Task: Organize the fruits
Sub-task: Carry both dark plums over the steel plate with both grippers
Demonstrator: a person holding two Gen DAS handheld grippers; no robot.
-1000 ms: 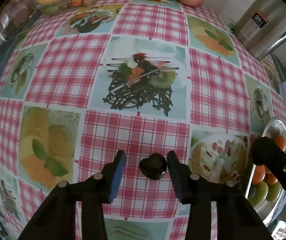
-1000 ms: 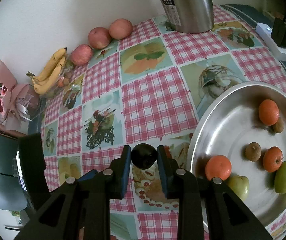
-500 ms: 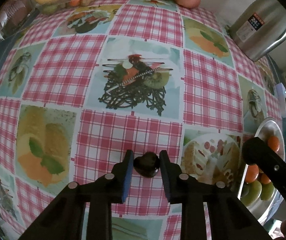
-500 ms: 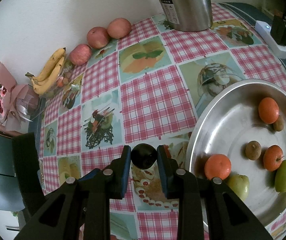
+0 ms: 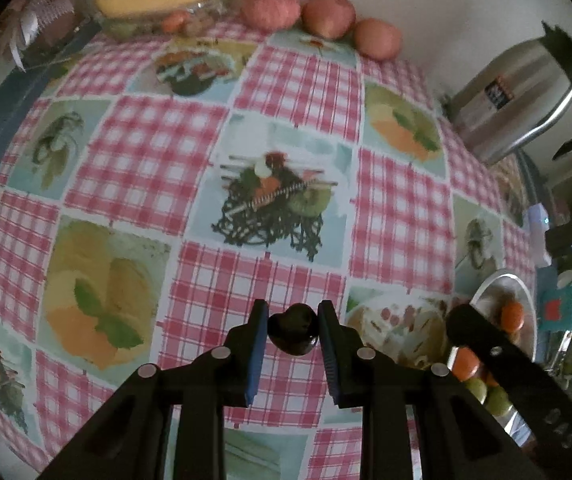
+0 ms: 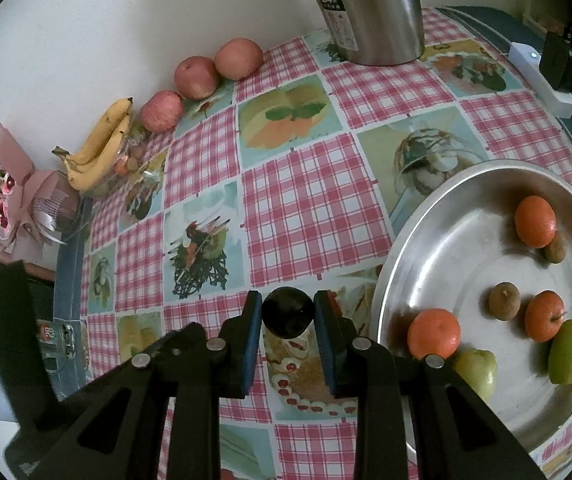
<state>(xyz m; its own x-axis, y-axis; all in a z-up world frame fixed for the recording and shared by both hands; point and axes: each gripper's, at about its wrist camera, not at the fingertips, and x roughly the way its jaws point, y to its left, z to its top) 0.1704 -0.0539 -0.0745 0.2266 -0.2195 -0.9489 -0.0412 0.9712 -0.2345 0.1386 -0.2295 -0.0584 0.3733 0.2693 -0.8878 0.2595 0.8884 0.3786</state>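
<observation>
Left gripper [image 5: 293,328] closed on a dark plum [image 5: 294,330] — held above the checked table [image 5: 141,152]. Right gripper [image 6: 288,316] clamped on a second dark fruit [image 6: 287,312], just beside the steel tray [image 6: 466,184] at the table's near right edge — oranges [image 6: 433,333] and green fruits [image 6: 567,356] inside.

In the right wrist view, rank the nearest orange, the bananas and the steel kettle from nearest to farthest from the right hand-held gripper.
1. Nearest orange, in the steel tray, just right of the right hand-held gripper.
2. Bananas, far left by the wall.
3. Steel kettle, at the table's far edge.
</observation>
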